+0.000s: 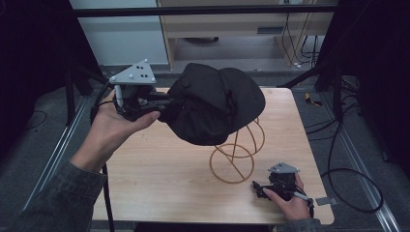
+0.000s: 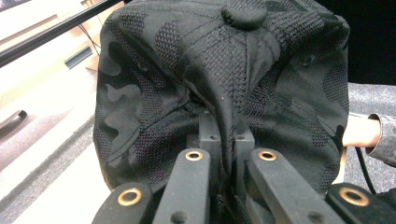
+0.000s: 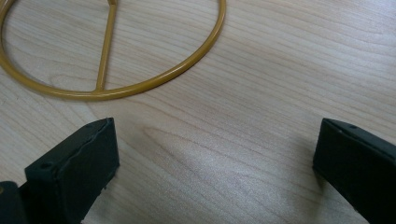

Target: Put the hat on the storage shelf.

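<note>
Wire stand under held cap

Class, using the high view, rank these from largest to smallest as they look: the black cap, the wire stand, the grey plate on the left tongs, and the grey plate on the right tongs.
1. Black cap
2. Wire stand, partly hidden behind the cap
3. Grey plate on the left tongs
4. Grey plate on the right tongs

The left plate is raised nearer the camera, so the two plates may truly match.

The left gripper has its black jaws clamped on a pinched fold of a black camouflage-patterned fabric cap. The cap's top button sits above the jaws. A person's sleeved wrist shows off to their right.
</note>
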A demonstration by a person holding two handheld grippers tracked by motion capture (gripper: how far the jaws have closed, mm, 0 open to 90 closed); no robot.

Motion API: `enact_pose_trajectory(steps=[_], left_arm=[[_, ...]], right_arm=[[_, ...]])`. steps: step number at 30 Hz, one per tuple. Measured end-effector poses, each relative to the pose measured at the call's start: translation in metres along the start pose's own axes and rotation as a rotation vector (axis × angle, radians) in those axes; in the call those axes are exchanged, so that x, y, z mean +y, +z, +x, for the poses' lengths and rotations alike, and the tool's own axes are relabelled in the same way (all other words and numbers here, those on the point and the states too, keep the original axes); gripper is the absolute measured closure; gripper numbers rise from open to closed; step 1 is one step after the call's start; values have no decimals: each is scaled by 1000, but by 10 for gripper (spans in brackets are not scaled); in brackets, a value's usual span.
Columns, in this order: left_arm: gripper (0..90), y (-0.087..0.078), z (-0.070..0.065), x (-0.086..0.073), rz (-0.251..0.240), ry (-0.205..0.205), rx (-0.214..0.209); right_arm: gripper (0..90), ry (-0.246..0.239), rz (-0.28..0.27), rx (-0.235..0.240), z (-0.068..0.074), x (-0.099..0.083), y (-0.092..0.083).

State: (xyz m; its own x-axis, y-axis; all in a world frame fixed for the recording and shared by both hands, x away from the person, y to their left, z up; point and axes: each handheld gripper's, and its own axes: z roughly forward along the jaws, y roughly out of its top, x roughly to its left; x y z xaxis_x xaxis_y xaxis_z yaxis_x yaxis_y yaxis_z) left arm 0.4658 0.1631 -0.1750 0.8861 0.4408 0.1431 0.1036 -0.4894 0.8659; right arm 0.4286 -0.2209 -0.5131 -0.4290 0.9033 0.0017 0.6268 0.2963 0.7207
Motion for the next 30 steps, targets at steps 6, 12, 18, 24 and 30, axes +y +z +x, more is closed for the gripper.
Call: enact_pose_trajectory(steps=[6,12,18,24,30], left_arm=[[878,9,1,6,8,2,2],[878,23,1,11,14,2,-5],[878,43,0,13,34,2,-8],[878,64,-5,14,50,4,-16],[878,80,-11,12,65,7,-30]], right_arm=[[4,0,0,0,0,0,0],[4,-2,-2,-1,0,0,0],[4,-2,-1,0,0,0,0],[5,-2,0,2,0,0,0],[4,-2,0,2,0,0,0]])
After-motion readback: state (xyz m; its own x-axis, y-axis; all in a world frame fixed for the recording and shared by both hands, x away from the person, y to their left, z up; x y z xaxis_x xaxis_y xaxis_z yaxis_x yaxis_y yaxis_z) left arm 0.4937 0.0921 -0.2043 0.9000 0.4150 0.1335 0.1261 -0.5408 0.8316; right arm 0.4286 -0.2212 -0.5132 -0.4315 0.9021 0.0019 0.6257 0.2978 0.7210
